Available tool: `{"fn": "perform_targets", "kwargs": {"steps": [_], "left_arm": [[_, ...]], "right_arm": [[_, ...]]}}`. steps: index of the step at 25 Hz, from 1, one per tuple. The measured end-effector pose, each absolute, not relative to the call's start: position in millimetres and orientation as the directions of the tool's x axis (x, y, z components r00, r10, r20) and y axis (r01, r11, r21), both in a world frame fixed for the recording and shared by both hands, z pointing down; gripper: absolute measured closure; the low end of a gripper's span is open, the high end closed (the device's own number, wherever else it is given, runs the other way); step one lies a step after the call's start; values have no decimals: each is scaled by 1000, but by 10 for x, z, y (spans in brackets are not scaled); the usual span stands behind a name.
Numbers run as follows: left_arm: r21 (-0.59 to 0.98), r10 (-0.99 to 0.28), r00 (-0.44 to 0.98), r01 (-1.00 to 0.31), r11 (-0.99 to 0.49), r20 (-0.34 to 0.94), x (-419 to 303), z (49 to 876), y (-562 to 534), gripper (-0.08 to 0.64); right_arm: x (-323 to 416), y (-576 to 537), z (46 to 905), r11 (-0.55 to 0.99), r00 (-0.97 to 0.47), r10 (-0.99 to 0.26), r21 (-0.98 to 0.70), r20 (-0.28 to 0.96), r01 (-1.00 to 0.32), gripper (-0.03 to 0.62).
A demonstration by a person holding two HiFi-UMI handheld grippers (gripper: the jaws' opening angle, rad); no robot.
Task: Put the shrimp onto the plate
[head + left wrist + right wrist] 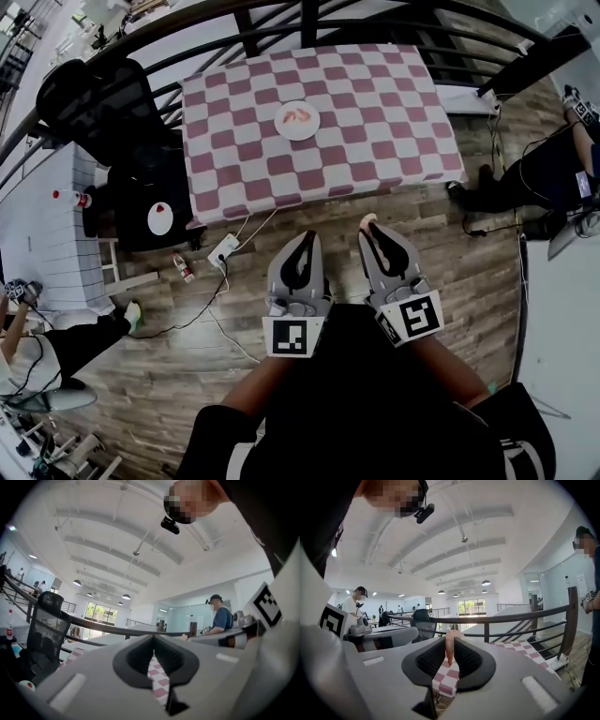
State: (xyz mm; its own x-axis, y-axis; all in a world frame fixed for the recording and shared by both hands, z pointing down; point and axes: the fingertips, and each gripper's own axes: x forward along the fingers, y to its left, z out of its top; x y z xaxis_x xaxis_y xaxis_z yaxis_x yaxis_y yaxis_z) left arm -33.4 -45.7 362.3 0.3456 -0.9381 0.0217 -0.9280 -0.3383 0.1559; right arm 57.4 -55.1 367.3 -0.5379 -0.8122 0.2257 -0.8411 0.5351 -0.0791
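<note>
The right tongs [369, 228] are clenched on a curled pale-pink shrimp [449, 649]. It is well short of the round white plate [298, 134], which sits ahead on the pink-checked bench [375, 112] and already holds other shrimp [297, 115]. The left tongs [307, 238] are clenched and empty.

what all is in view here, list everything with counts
table: one, pink and white checked cloth, far centre
plate: one, white, on the table
shrimp on the plate: two, it seems, pink-orange
held shrimp: one, pink, between the right gripper's jaws
office chair: one, black, left of the table
power strip: one, white, on the wooden floor
bottle: one, small, on the floor left of the strip
left gripper: one, grey, jaws together, empty
right gripper: one, grey, jaws shut on the held shrimp
</note>
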Motion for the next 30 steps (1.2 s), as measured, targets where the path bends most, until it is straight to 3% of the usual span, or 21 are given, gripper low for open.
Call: {"fn": "perform_targets", "kwargs": {"steps": [15, 30], "left_arm": [[141, -963, 260, -958, -249, 68, -1110, 3840, -915, 552], [159, -977, 205, -968, -194, 53, -1509, 3936, -956, 552]], "right_arm": [[-90, -1067, 3740, 594, -605, -761, -124, 234, -795, 535], [-104, -1141, 3869, 573, -576, -768, -102, 280, -813, 535]]}}
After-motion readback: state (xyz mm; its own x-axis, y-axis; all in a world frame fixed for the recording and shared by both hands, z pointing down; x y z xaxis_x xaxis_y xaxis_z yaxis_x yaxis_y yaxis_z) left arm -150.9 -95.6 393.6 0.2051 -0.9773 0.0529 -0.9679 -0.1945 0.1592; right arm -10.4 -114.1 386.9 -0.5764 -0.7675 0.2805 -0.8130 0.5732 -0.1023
